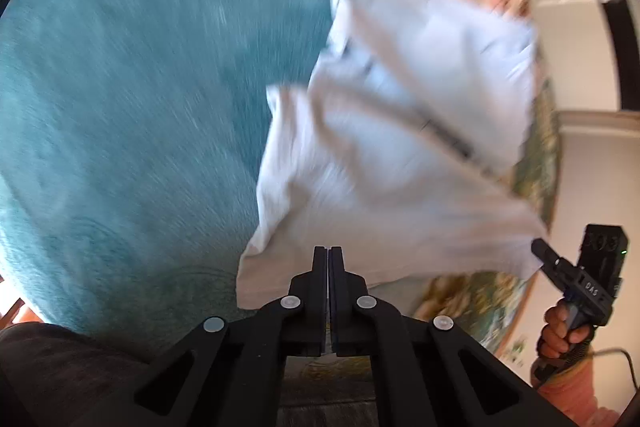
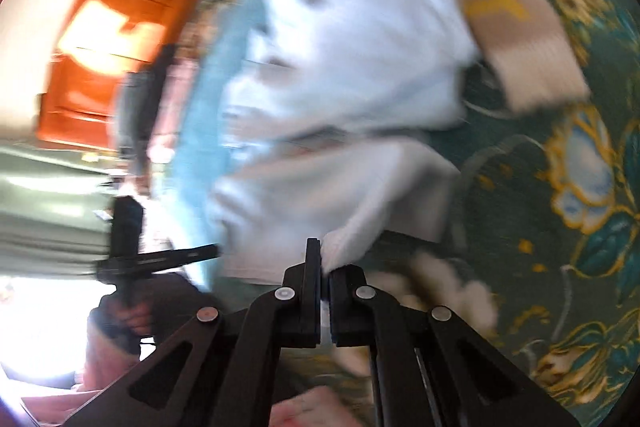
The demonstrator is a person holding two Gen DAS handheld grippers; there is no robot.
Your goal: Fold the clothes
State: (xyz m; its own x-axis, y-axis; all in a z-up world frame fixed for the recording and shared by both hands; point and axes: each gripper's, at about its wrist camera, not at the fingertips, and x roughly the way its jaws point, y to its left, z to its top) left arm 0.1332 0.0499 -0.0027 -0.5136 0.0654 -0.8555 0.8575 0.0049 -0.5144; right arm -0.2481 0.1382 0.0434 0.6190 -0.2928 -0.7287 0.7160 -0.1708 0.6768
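My left gripper (image 1: 328, 251) and right gripper (image 2: 322, 259) each pinch the blurred white garment (image 1: 392, 131), frame centre.

A broad surface covered by a teal plush blanket (image 1: 120, 87) is seen from the left wrist view, blurred by motion. Beside it, a dark green cloth with a gold and blue floral pattern (image 2: 580, 227) is spread, best seen from the right wrist view. A tan knitted garment with yellow motifs (image 2: 512, 15) is laid directly on that patterned cloth, near its far edge. A white cotton garment (image 1: 400, 131) is seen above the covers; whether its far end is resting on them cannot be told through the blur.
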